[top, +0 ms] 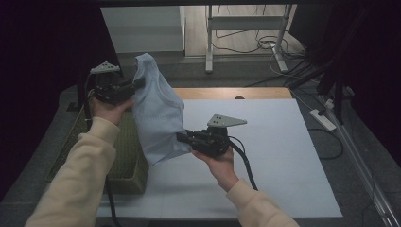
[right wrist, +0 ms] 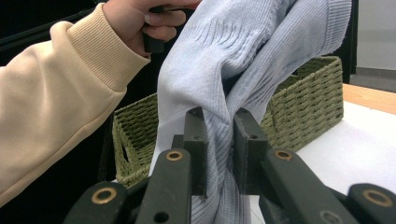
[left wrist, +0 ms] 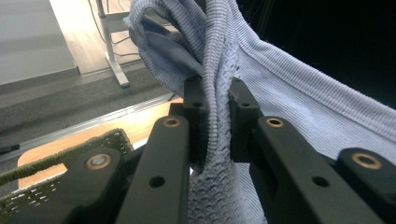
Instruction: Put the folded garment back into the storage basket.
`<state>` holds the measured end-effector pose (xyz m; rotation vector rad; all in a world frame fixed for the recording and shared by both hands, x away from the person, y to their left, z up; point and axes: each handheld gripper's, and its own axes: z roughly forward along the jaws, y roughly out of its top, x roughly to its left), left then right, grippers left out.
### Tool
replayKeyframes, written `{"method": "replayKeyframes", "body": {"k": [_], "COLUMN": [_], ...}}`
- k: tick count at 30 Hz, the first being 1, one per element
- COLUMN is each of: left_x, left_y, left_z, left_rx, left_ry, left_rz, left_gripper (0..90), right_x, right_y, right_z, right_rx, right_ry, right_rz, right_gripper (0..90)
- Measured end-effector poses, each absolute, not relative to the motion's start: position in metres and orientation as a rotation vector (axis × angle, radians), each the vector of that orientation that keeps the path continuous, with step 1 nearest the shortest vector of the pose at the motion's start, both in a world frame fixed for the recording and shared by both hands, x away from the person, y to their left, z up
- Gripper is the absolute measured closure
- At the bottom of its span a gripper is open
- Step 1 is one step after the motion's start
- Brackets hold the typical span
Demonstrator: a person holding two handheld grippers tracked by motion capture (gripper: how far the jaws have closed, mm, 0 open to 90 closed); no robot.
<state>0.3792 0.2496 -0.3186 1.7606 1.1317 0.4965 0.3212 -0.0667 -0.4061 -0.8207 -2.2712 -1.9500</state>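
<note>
Black jaws of my right gripper [right wrist: 219, 154] are clamped on a bunched fold of the pale blue knit sweater [top: 158, 111], and my left gripper [left wrist: 215, 116] pinches another ribbed edge higher up. Between them I have the sweater hanging in the air, over the near edge of the woven basket [top: 125, 156] and the white table cover [top: 283, 156]. I judge this the lifting-out step. Next I need to carry it over the cover and spread my hands apart, both grips kept tight.
</note>
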Motion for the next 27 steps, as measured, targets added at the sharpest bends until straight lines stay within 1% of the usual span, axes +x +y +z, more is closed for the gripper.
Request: {"method": "replayKeyframes", "body": {"k": [18,27], "left_x": [0.374,0.373], "left_y": [0.271,0.281], "left_z": [-0.311,-0.314], "left_rx": [1.757,1.751], "left_ry": [1.160,1.177], "left_rz": [0.529,0.529], "left_gripper": [79.7,79.7], "right_x": [0.322,0.324], "right_y": [-0.043,-0.034], "right_z": [-0.401,-0.402], "right_rx": [-0.796,-0.788], "right_ry": [-2.269,-2.268], "right_rz": [-1.954,-1.942], "right_gripper": [77.1,77.1]}}
